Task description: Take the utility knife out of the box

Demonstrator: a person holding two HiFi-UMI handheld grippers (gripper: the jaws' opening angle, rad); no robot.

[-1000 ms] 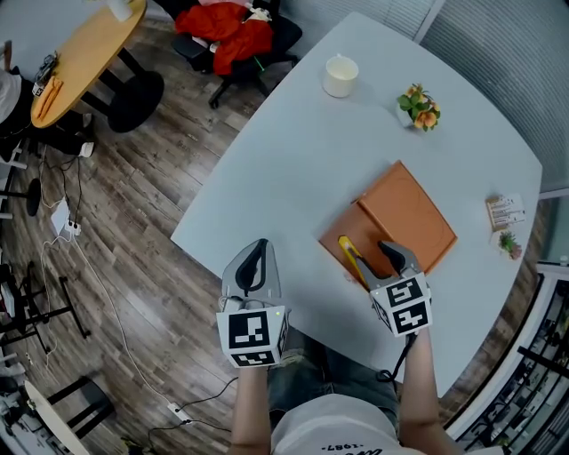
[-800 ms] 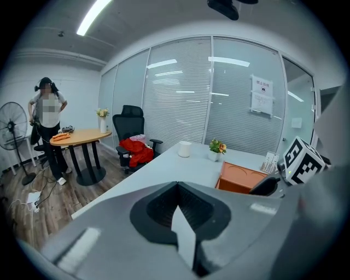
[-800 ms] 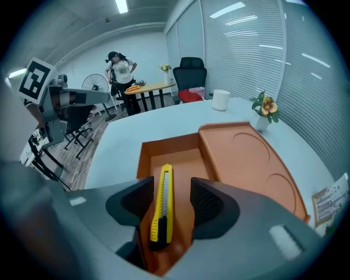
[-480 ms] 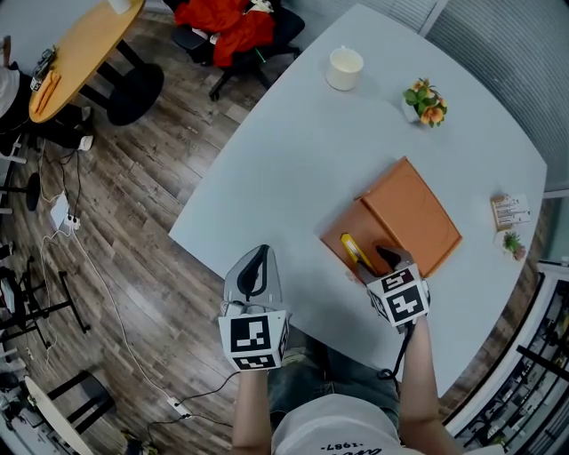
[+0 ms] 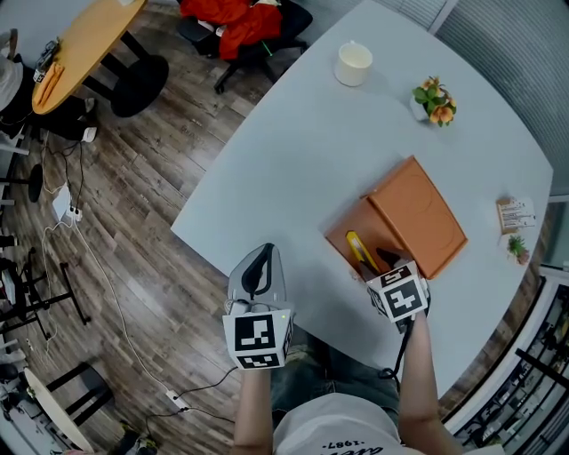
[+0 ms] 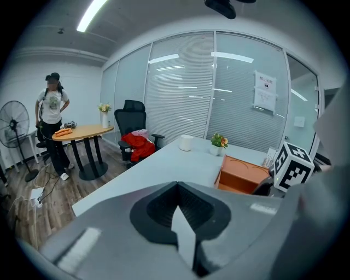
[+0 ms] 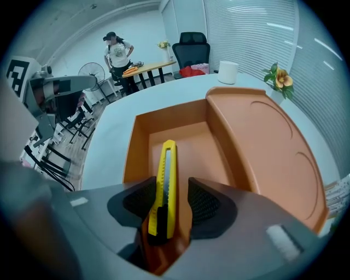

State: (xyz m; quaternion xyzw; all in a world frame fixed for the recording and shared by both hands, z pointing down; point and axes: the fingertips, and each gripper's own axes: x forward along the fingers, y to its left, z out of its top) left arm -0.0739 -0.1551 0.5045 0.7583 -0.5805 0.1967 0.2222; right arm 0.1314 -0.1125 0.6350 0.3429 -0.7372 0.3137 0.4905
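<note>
An orange box [image 5: 342,238] lies open on the white table [image 5: 293,169], its lid [image 5: 418,216] folded back to the right. In the box tray lies a yellow utility knife [image 5: 361,251] [image 7: 165,180]. My right gripper [image 5: 384,262] [image 7: 170,198] points steeply down into the tray, its jaws on either side of the knife's near end. The jaws have just been closing; the left pad is at the knife, and a gap shows at the right pad. My left gripper [image 5: 258,267] [image 6: 176,188] hovers off the table's near edge, shut and empty.
A white cup [image 5: 354,64] and a small flower pot [image 5: 433,99] stand at the table's far side. A card [image 5: 516,213] and a tiny plant [image 5: 516,247] sit at the right edge. A chair with red cloth [image 5: 240,22] and a wooden table [image 5: 80,44] stand on the floor beyond.
My right gripper has sunk into the box tray and tipped further down, so that its jaws now straddle the knife. The left gripper has stayed where it was.
</note>
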